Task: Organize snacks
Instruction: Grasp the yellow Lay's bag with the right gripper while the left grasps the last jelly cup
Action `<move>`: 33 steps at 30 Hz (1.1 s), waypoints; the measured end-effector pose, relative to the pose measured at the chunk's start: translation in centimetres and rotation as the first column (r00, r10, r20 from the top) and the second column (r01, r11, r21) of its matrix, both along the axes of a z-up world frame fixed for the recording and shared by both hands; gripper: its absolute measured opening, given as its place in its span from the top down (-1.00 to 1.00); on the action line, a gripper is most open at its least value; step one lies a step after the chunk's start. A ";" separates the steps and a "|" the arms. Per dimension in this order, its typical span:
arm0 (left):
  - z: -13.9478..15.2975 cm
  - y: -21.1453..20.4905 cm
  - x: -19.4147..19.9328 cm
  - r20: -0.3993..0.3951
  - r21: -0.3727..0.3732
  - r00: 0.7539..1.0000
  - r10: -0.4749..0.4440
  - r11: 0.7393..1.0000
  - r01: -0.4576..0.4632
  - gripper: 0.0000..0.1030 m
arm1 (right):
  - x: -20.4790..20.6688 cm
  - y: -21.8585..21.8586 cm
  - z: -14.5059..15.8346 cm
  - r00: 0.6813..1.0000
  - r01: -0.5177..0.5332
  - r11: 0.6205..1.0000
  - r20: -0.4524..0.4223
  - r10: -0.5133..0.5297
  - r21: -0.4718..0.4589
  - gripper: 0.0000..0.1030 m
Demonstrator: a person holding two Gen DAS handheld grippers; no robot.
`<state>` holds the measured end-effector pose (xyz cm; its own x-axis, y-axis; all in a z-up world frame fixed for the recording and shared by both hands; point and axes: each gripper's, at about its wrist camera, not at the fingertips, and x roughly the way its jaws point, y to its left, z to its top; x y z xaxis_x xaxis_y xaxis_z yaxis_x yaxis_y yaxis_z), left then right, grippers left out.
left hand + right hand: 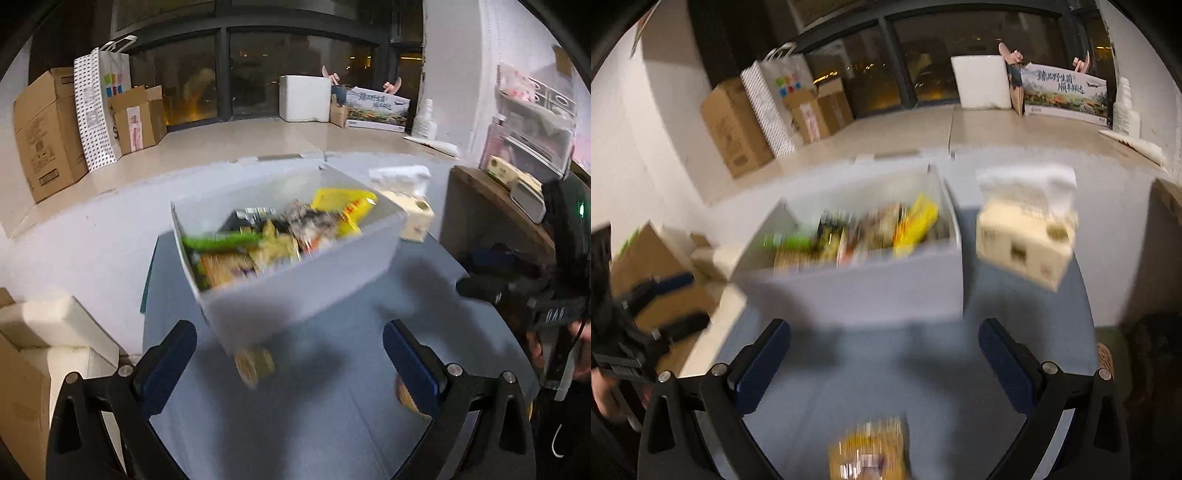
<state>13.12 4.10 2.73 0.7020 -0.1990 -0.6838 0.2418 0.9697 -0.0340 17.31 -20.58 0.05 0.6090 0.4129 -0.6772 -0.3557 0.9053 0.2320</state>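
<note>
A white bin (295,295) full of snack packets stands on the blue-grey table (295,424); it also shows in the right wrist view (868,288). My left gripper (290,362) is open and empty, just short of the bin's near corner. A small yellow snack (255,363) lies on the table between its fingers, and another snack (406,397) peeks from behind the right finger. My right gripper (884,365) is open and empty, in front of the bin. A yellow snack packet (870,450) lies on the table below it. Both views are blurred.
A cream tissue box (1023,243) stands right of the bin, also in the left wrist view (417,218). A wooden shelf (491,206) is at the right. Cardboard boxes (44,129) line the far floor, and another (22,387) is near left. The other gripper (554,295) shows at right.
</note>
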 end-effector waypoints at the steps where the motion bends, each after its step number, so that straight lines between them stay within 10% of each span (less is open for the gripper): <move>1: -0.5 -0.1 -1.1 -0.008 -0.002 1.000 -0.009 1.000 0.009 -1.00 | -1.3 0.1 -0.8 1.000 -0.010 1.000 -0.008 0.010 -0.019 -1.00; 14: -7.0 0.3 -7.9 -0.133 -0.024 0.991 0.029 0.999 -0.032 -1.00 | -5.9 2.8 -9.6 0.993 -0.073 0.979 -0.110 0.052 -0.191 -1.00; 33: -10.0 1.6 0.1 -0.212 -0.041 0.965 0.152 0.986 -0.164 -1.00 | -6.6 3.2 -10.2 0.994 -0.100 0.970 -0.070 0.086 -0.223 -0.53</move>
<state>13.26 5.72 -7.23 0.5720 -0.1403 -0.8082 0.0677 0.9900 -0.1239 10.72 -17.37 -10.15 0.5311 0.2979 -0.7932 -0.4323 0.9004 0.0487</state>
